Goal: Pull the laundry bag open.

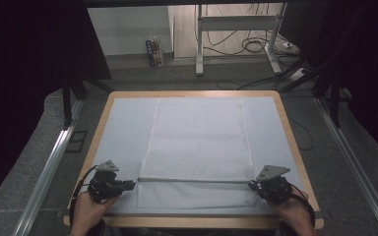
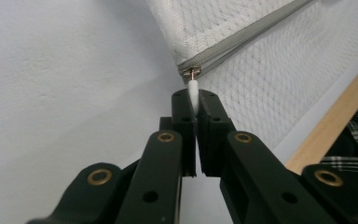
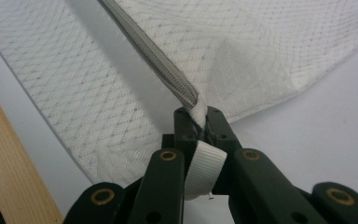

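A white mesh laundry bag (image 1: 197, 147) lies flat in the middle of the table (image 1: 118, 137), with its grey zipper (image 1: 192, 180) running left to right across the near end. I hold a gripper in each hand, one at either end of that zipper.

My left gripper (image 2: 194, 100) has its jaws pressed nearly together on the small white zipper pull (image 2: 193, 88), which hangs from the metal slider at the bag's near left corner. My right gripper (image 3: 199, 120) is clamped on the fabric at the zipper's right end — a ribbed white tab (image 3: 204, 170) curls out between its jaws.

The bag looks very light, soft and limp, so I judge it would bunch or slide if pulled from one side alone. The firm places to hold are the pull and the stitched zipper end — the mesh itself could snag or stretch.
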The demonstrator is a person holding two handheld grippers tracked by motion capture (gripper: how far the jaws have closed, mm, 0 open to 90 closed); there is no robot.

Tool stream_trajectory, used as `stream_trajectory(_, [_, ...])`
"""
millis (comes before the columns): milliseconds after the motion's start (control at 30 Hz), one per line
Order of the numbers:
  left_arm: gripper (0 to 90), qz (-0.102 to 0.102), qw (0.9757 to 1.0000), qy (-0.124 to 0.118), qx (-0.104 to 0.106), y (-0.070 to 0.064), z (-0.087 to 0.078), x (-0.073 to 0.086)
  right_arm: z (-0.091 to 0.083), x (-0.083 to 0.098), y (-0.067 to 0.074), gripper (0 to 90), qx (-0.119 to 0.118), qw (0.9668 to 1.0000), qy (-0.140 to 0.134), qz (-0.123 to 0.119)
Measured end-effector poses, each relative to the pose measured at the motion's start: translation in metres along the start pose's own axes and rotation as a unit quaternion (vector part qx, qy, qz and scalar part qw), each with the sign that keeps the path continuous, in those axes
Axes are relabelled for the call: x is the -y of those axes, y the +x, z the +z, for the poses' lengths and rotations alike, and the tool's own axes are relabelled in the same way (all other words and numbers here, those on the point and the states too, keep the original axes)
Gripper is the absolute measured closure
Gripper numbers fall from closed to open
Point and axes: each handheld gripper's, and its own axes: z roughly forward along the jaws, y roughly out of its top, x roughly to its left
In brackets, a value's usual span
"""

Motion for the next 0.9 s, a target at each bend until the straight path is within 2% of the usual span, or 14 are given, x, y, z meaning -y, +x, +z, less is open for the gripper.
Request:
stream_trajectory(33, [87.6, -0.003, 1.0, 0.001, 0.001, 0.001, 0.001, 0.0, 0.0, 0.0, 0.0, 84.9, -0.002, 1.0, 0.0, 0.001])
stream_trajectory(100, [87.6, -0.001, 0.9999, 0.011, -0.011, 0.0, 0.003, 0.0, 0.001, -0.001, 0.001, 84.9, -0.003, 1.0, 0.001, -0.002])
stream_trajectory(200, [87.5, 0.001, 0.9998, 0.018, -0.004, 0.0, 0.006, 0.0, 0.002, 0.0, 0.002, 84.7, 0.001, 1.0, 0.008, -0.004])
stream_trajectory(300, [87.3, 0.001, 0.9998, 0.017, 0.0, 0.0, 0.007, 0.0, 0.001, 0.0, 0.001, 82.8, 0.0, 1.0, 0.003, 0.001])
stream_trajectory(567, [85.1, 0.014, 0.9998, 0.016, -0.006, -0.003, 0.01, -0.001, 0.0, -0.001, 0.001, 62.1, 0.006, 0.9999, -0.011, -0.001])
stream_trajectory(800, [58.6, 0.034, 0.9987, 0.001, -0.037, -0.01, 0.012, -0.002, -0.003, -0.002, -0.001, 42.9, 0.008, 0.9994, -0.032, 0.014])
stream_trajectory(900, [44.5, 0.056, 0.9965, -0.01, -0.061, -0.015, 0.012, -0.001, -0.005, -0.003, -0.003, 34.9, 0.011, 0.9987, -0.043, 0.023])
